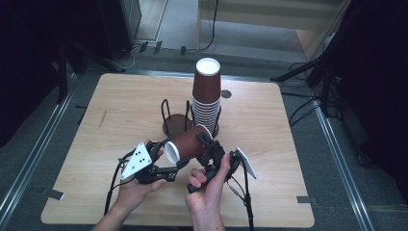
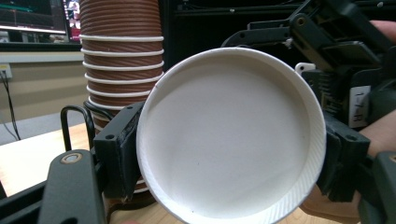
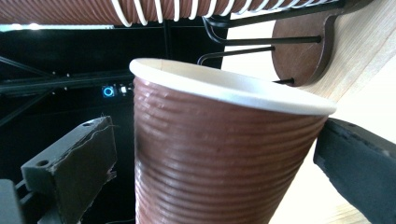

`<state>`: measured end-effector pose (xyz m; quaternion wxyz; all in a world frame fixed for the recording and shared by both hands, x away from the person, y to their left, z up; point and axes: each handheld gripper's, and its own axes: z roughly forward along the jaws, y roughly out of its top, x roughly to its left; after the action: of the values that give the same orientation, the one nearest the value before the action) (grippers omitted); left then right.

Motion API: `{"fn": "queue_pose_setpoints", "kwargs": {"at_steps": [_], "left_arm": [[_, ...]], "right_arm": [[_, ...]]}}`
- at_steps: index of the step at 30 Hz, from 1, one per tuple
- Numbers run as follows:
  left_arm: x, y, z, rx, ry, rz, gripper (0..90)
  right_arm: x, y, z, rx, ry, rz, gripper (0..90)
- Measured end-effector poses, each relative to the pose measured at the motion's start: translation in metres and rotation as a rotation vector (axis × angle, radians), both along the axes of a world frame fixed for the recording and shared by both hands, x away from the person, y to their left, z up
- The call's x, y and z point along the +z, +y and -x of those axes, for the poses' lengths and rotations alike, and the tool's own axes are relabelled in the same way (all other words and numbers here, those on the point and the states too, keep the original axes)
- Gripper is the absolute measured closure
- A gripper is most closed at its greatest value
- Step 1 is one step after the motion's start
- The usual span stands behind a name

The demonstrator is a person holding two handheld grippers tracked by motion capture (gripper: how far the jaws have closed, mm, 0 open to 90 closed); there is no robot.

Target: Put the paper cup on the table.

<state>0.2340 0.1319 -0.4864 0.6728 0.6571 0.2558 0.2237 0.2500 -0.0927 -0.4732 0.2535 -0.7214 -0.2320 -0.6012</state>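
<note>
A single brown ribbed paper cup with a white rim [image 1: 188, 144] is lying on its side in the air above the front of the light wooden table [image 1: 120, 110], in front of the black wire cup holder [image 1: 174, 120] and the tall stack of matching brown paper cups [image 1: 207, 94]. The left gripper [image 1: 161, 153] is clenching the cup's base end, its jaws closed as far as they go on the white bottom [image 2: 231, 135]. The right gripper [image 1: 208, 144] is straddling the ribbed wall near the rim [image 3: 205, 158]; a gap is showing beside one jaw, so it is probably not pinching yet. The cup is looking very light, thin-walled and easy to crush; the ribs are giving friction, and the stiffer rolled rim or base is the safest place to hold.
</note>
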Motion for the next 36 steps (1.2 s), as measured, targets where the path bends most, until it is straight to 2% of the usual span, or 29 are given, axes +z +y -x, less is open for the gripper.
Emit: {"fn": "queue_pose_setpoints", "kwargs": {"at_steps": [5,9,12,15,24,27,31,33,34,36], "left_arm": [[0.0,-0.002,0.001,-0.008,-0.007,-0.003,24.0],[-0.001,-0.003,0.001,0.003,-0.021,-0.022,24.1],[-0.001,-0.003,0.002,-0.018,-0.012,-0.007,24.1],[-0.002,-0.007,0.003,-0.024,-0.024,-0.028,24.1],[-0.002,-0.007,0.004,-0.019,-0.03,-0.033,23.3],[-0.004,-0.005,0.004,-0.015,-0.044,-0.031,22.6],[-0.003,-0.004,0.006,0.003,-0.04,-0.04,21.4],[-0.002,-0.006,0.008,0.021,-0.037,-0.035,13.7],[-0.001,-0.006,0.009,0.037,-0.045,-0.046,10.5],[-0.001,-0.007,0.011,0.059,-0.038,-0.055,8.4]], "right_arm": [[-0.003,0.001,-0.003,0.005,0.013,-0.023,0.0],[-0.004,0.002,-0.005,-0.002,0.023,-0.028,1.3],[-0.006,0.002,-0.006,0.004,0.031,-0.035,3.5],[-0.007,0.005,-0.008,0.022,0.036,-0.054,4.2],[-0.008,0.003,-0.007,0.027,0.04,-0.062,9.3],[-0.009,0.003,-0.007,0.028,0.033,-0.058,10.3],[-0.009,0.004,-0.01,0.06,0.029,-0.055,11.8],[-0.009,0.003,-0.011,0.064,0.012,-0.043,12.0],[-0.008,0.002,-0.011,0.059,0.006,-0.033,12.1],[-0.007,0.0,-0.012,0.061,-0.033,-0.012,12.1]]}}
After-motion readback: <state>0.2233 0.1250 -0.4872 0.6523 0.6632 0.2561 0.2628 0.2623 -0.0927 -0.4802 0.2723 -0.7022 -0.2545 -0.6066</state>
